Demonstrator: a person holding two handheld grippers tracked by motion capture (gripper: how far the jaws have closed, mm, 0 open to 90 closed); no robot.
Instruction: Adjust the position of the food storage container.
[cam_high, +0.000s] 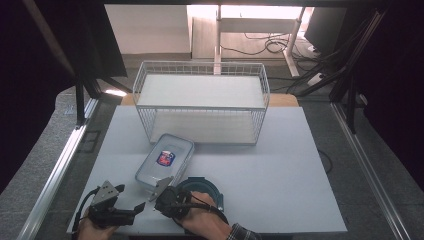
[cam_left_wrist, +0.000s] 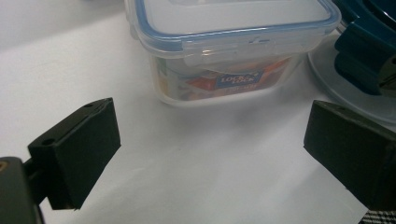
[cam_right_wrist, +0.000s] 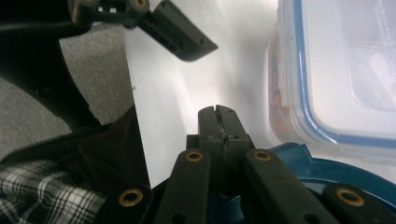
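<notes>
2 tools: left tool (cam_high: 141, 205), right tool (cam_right_wrist: 218, 112), 1 clear box (cam_high: 165, 160), 1 blue lid (cam_high: 205, 192)

Clear lidded box (cam_high: 165, 161), teal lid (cam_high: 205, 191) beside.

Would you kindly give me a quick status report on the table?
Left tongs open, empty, facing clear lidded container. Right tongs shut, empty, over teal round lid. Wire basket behind.

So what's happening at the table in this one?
A person holds tongs in each hand at the near edge of a white table. The right tongs are shut with nothing between them, over a round teal lid beside a clear lidded food box. The left tongs stand open, aimed at that box without touching it. A white wire basket stands behind.
</notes>
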